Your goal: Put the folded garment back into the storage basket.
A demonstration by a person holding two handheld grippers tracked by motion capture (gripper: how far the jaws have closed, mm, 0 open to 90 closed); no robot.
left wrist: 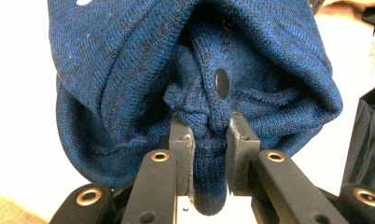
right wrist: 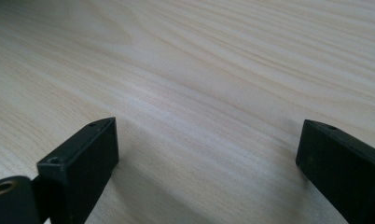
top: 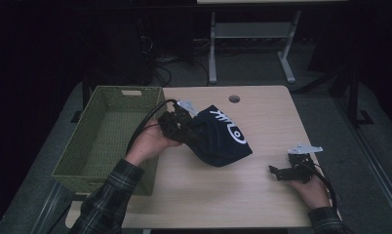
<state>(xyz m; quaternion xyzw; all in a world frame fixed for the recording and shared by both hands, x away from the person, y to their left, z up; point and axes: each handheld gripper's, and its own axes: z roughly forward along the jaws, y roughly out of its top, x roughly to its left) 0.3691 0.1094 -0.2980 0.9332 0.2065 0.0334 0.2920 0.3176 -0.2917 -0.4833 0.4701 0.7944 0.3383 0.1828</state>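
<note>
A dark blue knit hat (top: 222, 138) with a white printed mark hangs just above the middle of the wooden table (top: 262, 195). My left gripper (top: 184, 130) is shut on a bunched fold of the hat (left wrist: 209, 126), and the knit cloth drapes around and beyond the jaws. A green woven basket (top: 108, 139) stands at the table's left, right beside the left hand. My right gripper (top: 278, 172) rests low at the table's right front, open, with bare wood between its jaws (right wrist: 209, 154).
A round cable hole (top: 234, 99) sits near the table's far edge. Beyond the table stand a white desk frame (top: 252, 39) and cables on the dark floor. Bare tabletop lies between the two grippers.
</note>
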